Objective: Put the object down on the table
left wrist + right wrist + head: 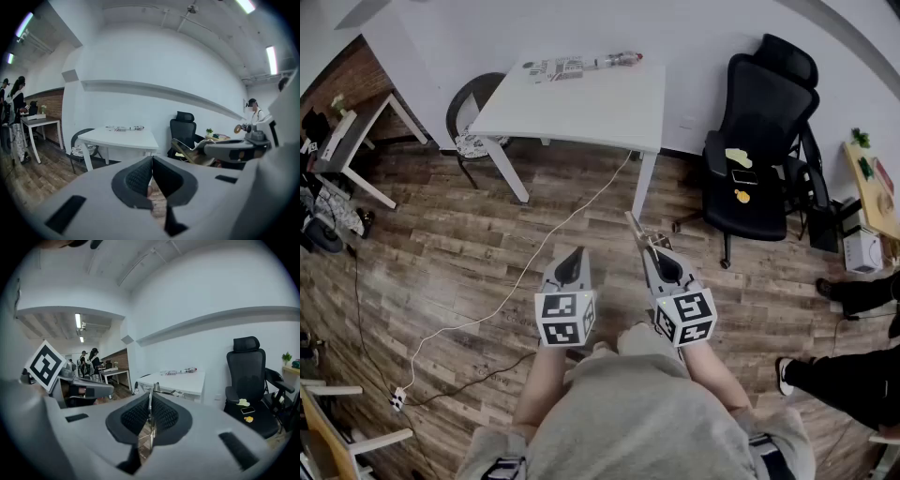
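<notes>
A black office chair point(759, 150) stood at the upper right of the head view, with a dark phone point(743, 176) and a small yellow item point(742, 196) on its seat. A dark round-backed chair point(469, 108) with a patterned cushion point(478, 143) sat at the upper left. A white cable point(534, 267) crossed the wooden floor point(441, 244) down to a power strip point(397, 398) at the lower left. A brick wall point(347, 80) filled the upper left corner. At the right edge stood a person's dark-trousered leg point(853, 375) and a shoe point(786, 375).
</notes>
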Available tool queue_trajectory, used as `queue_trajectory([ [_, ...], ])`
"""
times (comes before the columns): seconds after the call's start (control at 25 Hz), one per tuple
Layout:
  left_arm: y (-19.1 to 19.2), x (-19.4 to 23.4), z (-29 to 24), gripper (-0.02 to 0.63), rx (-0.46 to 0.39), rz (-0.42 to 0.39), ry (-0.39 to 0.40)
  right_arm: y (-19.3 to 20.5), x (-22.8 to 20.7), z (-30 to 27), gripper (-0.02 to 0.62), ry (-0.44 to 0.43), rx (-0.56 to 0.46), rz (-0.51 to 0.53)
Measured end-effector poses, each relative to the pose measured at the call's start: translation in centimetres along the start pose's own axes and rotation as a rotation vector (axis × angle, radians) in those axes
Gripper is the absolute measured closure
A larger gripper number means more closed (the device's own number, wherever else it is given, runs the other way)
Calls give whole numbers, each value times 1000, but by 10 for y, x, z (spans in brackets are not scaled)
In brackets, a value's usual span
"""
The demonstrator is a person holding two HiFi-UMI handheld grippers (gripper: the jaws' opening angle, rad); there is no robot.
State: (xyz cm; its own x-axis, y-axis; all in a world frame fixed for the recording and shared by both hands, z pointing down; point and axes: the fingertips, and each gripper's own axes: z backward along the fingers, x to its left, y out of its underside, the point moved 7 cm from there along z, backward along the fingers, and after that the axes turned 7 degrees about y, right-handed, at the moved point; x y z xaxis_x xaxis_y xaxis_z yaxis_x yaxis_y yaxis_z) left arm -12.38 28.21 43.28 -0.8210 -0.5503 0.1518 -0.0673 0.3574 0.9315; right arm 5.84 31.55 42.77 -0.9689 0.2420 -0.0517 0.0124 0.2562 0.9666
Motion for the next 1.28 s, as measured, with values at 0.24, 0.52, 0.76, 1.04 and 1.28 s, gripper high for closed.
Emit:
queue_trajectory([
  [0.24, 5, -7, 35, 598, -15, 7, -28, 2, 14, 29, 585, -7, -5, -12],
  [0.52, -2, -9, 46, 598, -36, -2, -27, 1, 23, 35, 586, -16, -5, -12],
  [0.76, 0, 1, 47, 597, -36, 1, -24, 4, 35, 33, 584, -30, -5, -30],
  [1.04, 5, 14, 56, 597, -34, 4, -11, 6, 50, 33, 584, -7, -7, -26],
  [1.28, 6, 22, 59, 597, -25, 14, 0, 7, 60, 29, 584, -6, 5, -43],
])
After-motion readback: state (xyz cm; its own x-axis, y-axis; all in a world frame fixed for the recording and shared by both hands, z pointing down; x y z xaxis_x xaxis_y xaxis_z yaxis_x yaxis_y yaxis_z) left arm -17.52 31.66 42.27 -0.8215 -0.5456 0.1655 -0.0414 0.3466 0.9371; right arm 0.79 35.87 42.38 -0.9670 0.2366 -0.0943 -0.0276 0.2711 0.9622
